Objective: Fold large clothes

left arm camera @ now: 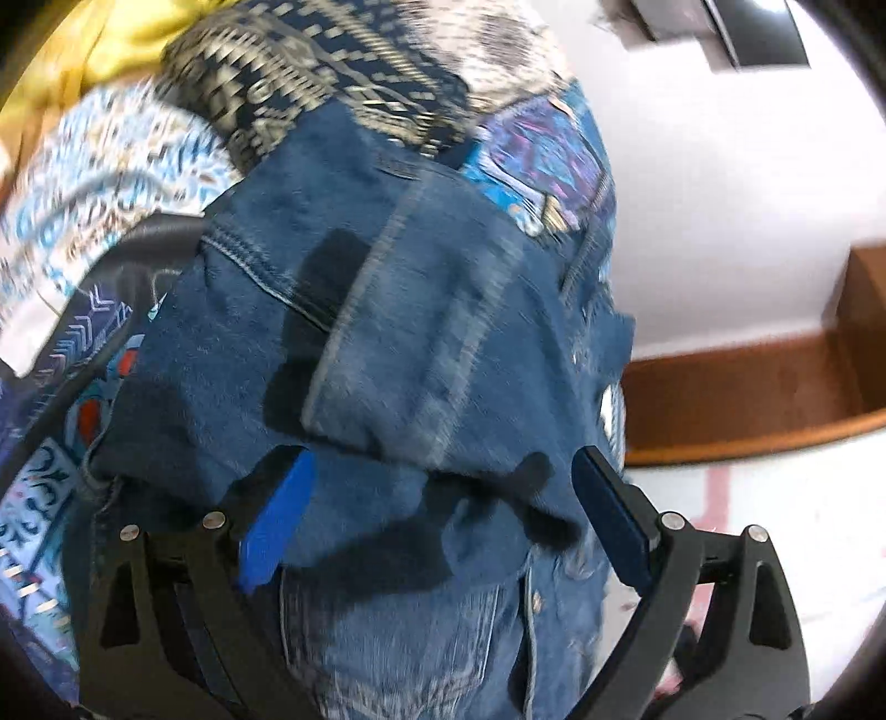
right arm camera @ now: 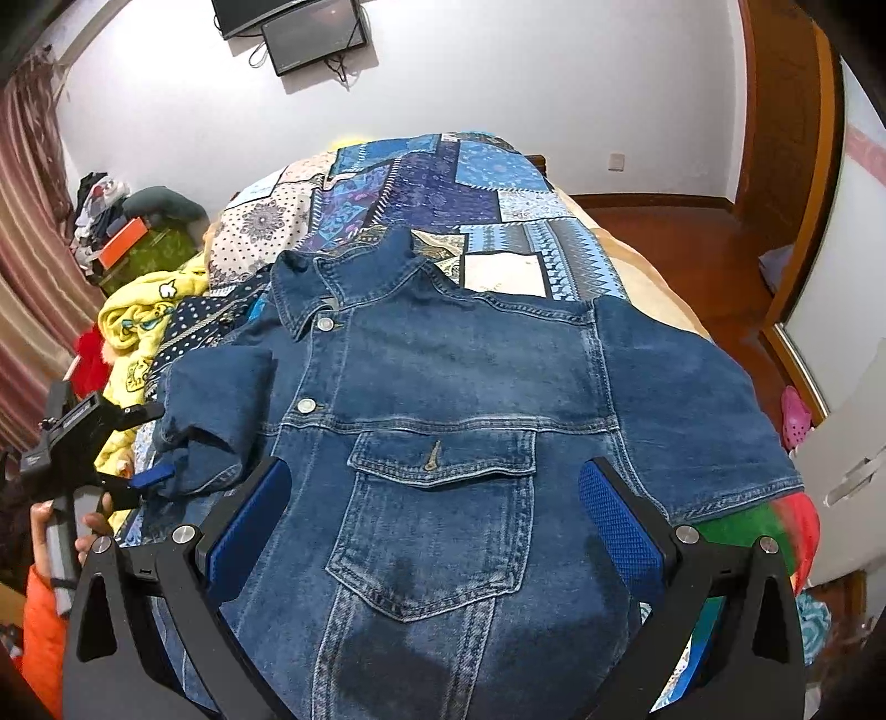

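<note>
A blue denim jacket (right arm camera: 443, 376) lies front-up on a patchwork quilt (right arm camera: 421, 183), collar at the far end. Its left sleeve (right arm camera: 216, 404) is folded in toward the chest, and its right sleeve (right arm camera: 692, 399) is spread out flat. My right gripper (right arm camera: 434, 526) hovers open over the chest pocket (right arm camera: 437, 526) with nothing between its pads. At the left a hand in an orange sleeve (right arm camera: 41, 626) holds my left gripper (right arm camera: 147, 446), open beside the folded sleeve's cuff. In the blurred left wrist view the left gripper (left arm camera: 443, 515) stands wide open over the denim, with the cuff (left arm camera: 410, 332) just ahead.
A yellow printed garment (right arm camera: 138, 327) and other clothes lie along the bed's left side. Curtains (right arm camera: 27, 249) hang at the far left. A screen (right arm camera: 315, 33) is mounted on the white wall. Wooden floor (right arm camera: 675, 221) and a door (right arm camera: 786, 138) are at the right.
</note>
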A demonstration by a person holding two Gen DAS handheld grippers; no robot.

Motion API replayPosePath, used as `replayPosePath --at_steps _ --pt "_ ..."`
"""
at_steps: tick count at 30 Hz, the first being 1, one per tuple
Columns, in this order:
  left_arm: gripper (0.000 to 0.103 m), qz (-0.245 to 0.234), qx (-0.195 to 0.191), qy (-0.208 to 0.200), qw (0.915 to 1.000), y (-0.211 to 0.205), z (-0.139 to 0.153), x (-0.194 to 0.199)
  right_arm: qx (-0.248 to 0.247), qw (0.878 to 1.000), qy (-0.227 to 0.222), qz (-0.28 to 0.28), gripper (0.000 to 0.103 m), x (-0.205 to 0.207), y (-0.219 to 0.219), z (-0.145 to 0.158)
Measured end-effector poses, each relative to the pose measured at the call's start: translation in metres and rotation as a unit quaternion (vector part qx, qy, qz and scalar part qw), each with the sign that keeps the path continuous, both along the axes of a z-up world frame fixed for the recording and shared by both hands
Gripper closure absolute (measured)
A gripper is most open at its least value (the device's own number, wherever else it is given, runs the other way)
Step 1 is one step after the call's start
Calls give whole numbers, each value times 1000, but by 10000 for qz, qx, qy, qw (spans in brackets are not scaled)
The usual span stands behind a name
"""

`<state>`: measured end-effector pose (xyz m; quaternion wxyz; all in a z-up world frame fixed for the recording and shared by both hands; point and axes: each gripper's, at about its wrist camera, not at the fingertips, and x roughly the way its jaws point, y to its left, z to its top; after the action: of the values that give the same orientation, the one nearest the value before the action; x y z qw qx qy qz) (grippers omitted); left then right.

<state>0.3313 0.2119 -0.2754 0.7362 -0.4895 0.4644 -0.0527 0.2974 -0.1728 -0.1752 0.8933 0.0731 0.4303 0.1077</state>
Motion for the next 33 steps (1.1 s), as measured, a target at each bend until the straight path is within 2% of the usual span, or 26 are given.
replayPosePath --at_steps 2,4,5,6,7,9,14,18,20,22,26,30,33 --pt "13 78 -125 9 9999 4 -5 5 -36 10000 8 -34 0 1 -2 -1" --pt "26 44 1 -21 10000 3 -3 11 -65 9999 20 -74 0 2 -4 -1" --pt "37 -13 144 -60 9999 3 1 14 -66 9999 27 -94 0 2 -5 -2" --pt "52 -53 243 -104 9996 3 3 17 -51 9999 37 -111 0 2 -7 -3" --pt "57 -95 331 -139 9993 2 6 18 -36 9999 44 -121 0 2 -9 -3" --pt "81 -88 677 -181 9975 0 14 23 13 9999 72 -148 0 2 -12 -4" --pt "86 -141 1602 -539 9855 -13 53 33 105 9998 37 -156 0 0 -19 -3" --pt "88 -338 1990 -955 9747 -40 94 45 185 9996 -6 -218 0 -3 -29 -1" --pt "88 -488 2216 -1234 9661 -62 118 54 229 9993 -45 -281 0 -5 -37 0" --pt "89 -644 2332 -1485 9589 -85 135 59 248 9990 -83 -362 0 -8 -45 2" --pt "90 -1083 2308 -1826 9496 -142 156 72 266 9980 -115 -570 0 -14 -65 3" --pt "92 -1608 2310 -1921 9402 -204 155 84 328 9956 -80 -870 0 -21 -91 0" --pt "94 -2060 2397 -1851 9305 -254 141 90 404 9929 10 -1121 0 -26 -113 -4"
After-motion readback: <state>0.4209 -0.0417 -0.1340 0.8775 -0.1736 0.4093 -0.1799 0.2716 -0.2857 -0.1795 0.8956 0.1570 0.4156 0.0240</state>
